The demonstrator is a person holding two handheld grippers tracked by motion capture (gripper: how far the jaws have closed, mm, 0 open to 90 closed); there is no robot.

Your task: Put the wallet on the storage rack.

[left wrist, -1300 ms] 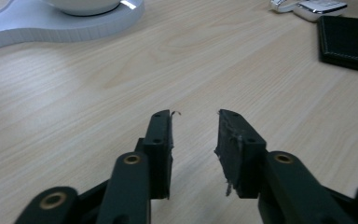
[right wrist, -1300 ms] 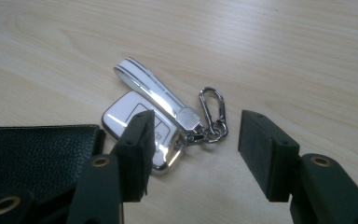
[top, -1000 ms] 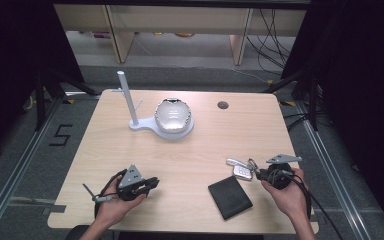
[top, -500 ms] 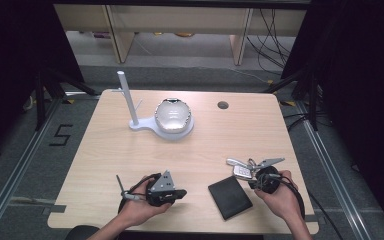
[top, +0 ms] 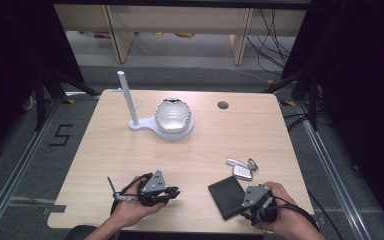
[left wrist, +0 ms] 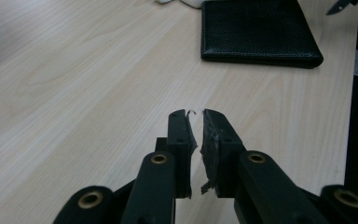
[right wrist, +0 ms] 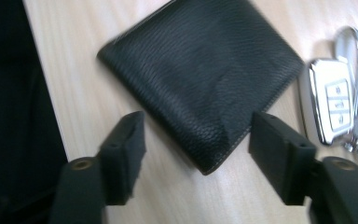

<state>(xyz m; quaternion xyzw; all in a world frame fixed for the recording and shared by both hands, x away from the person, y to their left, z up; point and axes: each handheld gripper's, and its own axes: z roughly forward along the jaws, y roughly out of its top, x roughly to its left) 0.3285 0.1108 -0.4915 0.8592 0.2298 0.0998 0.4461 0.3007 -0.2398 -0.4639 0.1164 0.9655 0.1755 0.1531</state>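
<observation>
Right gripper (right wrist: 196,154): jaws had just been opening, stood wide astride near corner of black wallet (right wrist: 200,88), pads clear; pickup not yet made. Beyond wallet: car key (right wrist: 336,102). Left gripper (left wrist: 196,140): jaws had just been opening slightly, nearly closed, empty.

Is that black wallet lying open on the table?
No, the wallet lies folded shut on the table, its stitched edges together.
</observation>
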